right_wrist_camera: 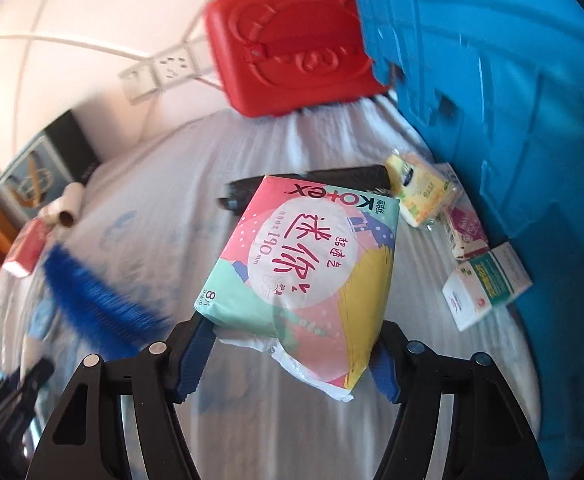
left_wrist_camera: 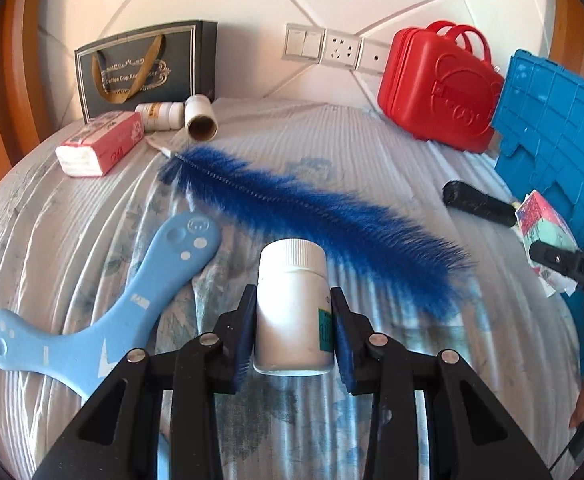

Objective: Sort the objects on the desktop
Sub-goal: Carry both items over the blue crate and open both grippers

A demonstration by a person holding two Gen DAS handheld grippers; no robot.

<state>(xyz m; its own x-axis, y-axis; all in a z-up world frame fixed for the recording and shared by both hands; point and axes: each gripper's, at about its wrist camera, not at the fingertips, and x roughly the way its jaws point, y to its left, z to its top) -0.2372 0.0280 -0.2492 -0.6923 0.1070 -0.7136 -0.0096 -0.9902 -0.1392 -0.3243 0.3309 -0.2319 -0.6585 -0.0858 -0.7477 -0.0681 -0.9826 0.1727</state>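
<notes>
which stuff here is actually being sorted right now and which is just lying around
In hand:
- white bottle, in the left gripper
- Kotex pack, in the right gripper

Lying about:
- blue brush
- red case
- light blue paddle
- dark gift bag

Makes two bottles: a white bottle (left_wrist_camera: 292,304) between the left fingers (left_wrist_camera: 244,344), a second bottle (left_wrist_camera: 158,115) far ahead to their left. Beside that, one cardboard roll (left_wrist_camera: 200,118) and one tissue pack (left_wrist_camera: 100,144). Just ahead, one fluffy brush (left_wrist_camera: 311,216); left, one pale paddle (left_wrist_camera: 92,320). Makes four small packs: a pad pack (right_wrist_camera: 307,272) between the right fingers (right_wrist_camera: 192,364), then yellow packet (right_wrist_camera: 419,192), pink box (right_wrist_camera: 465,232), green box (right_wrist_camera: 487,284) ahead-right. Beyond, one red case (left_wrist_camera: 435,84), one gift bag (left_wrist_camera: 144,68), one blue crate (left_wrist_camera: 551,140), one black handle (left_wrist_camera: 475,202), three wall plates (left_wrist_camera: 331,48).
</notes>
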